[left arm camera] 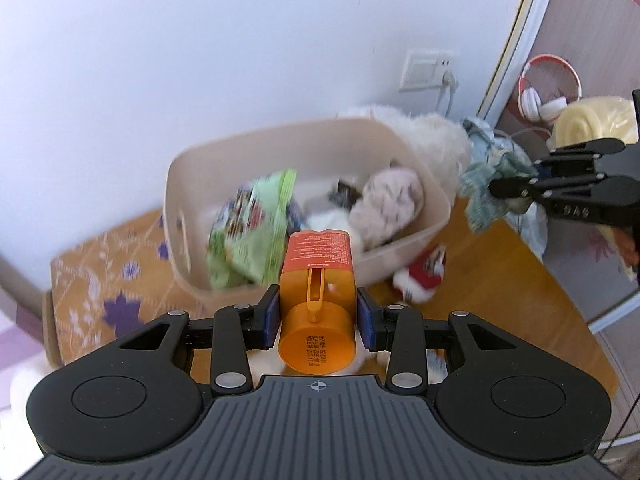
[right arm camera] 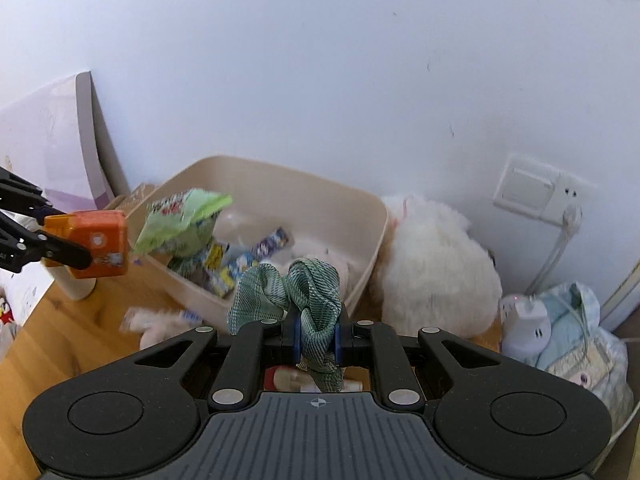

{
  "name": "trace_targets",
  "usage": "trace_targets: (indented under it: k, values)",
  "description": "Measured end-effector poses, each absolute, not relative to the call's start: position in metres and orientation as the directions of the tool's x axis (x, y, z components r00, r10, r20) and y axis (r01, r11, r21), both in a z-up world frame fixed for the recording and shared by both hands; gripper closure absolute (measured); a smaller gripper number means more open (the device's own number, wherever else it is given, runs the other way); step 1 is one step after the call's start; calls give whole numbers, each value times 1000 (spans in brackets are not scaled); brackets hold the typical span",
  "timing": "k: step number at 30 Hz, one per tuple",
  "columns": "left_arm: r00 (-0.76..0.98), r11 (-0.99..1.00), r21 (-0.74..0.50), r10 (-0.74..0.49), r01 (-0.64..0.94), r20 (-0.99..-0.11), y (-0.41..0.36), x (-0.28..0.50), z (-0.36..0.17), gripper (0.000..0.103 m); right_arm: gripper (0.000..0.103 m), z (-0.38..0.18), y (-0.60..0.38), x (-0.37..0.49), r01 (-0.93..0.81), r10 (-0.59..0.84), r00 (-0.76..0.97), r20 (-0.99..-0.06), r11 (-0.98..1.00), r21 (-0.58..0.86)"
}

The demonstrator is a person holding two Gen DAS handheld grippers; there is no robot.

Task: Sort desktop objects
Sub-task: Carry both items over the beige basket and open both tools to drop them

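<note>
Clamped between the blue pads of the left gripper [left arm camera: 318, 322]: an orange bottle [left arm camera: 316, 292], cap toward the lens, held above the wooden desk [left arm camera: 520, 280]. Pinched tight in the right gripper [right arm camera: 316, 338]: a green checked cloth [right arm camera: 304, 292]. Beyond, at twelve o'clock: a beige bin [left arm camera: 404, 254] of snack packets, against the wall.

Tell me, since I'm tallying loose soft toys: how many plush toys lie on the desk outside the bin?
2: a big white plush right of the beige bin, and a red-and-white one in front. Others may be hidden.
</note>
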State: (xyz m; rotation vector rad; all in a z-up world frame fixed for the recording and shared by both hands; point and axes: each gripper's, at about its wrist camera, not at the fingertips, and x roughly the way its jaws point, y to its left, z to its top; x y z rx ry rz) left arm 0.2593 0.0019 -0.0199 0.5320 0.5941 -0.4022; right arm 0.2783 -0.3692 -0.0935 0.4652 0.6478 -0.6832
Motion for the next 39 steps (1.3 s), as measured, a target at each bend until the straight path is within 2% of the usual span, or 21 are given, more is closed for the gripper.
trace_targets:
  k: [8,15,31,32,33,35,37,39]
  values:
    - [778,800,346,-222,490,-588,-45,304,-11,64,89,-87,-396,309,724,-465,585,-664,669,169]
    - [808,827,376,-150,418,-570,-67,342,-22,64,89,-96,-418,332,754,-480,556,-679,635,167]
    - [789,805,422,-91,417,-608,-72,381,-57,63,88,-132,-437,372,749,-424,490,-762,652,119]
    - [789,803,426,-88,417,-608,-72,382,-58,63,86,-132,-437,373,750,-424,487,-763,651,117]
    - [789,802,424,-93,421,-607,-73,383,-59,63,74,-133,-436,374,750,-425,485,-764,652,114]
    - [786,796,404,-141,451,-602,-71,380,-56,56,64,-134,-438,374,749,-425,490,-761,652,118]
    - [785,793,387,-175,470,-594,-71,375,-51,33,57,-136,-439,373,749,-421,491,-762,652,122]
    - [794,797,377,-200,473,-573,-68,371,-45,28,44,-139,-440,370,754,-425,485,-764,647,118]
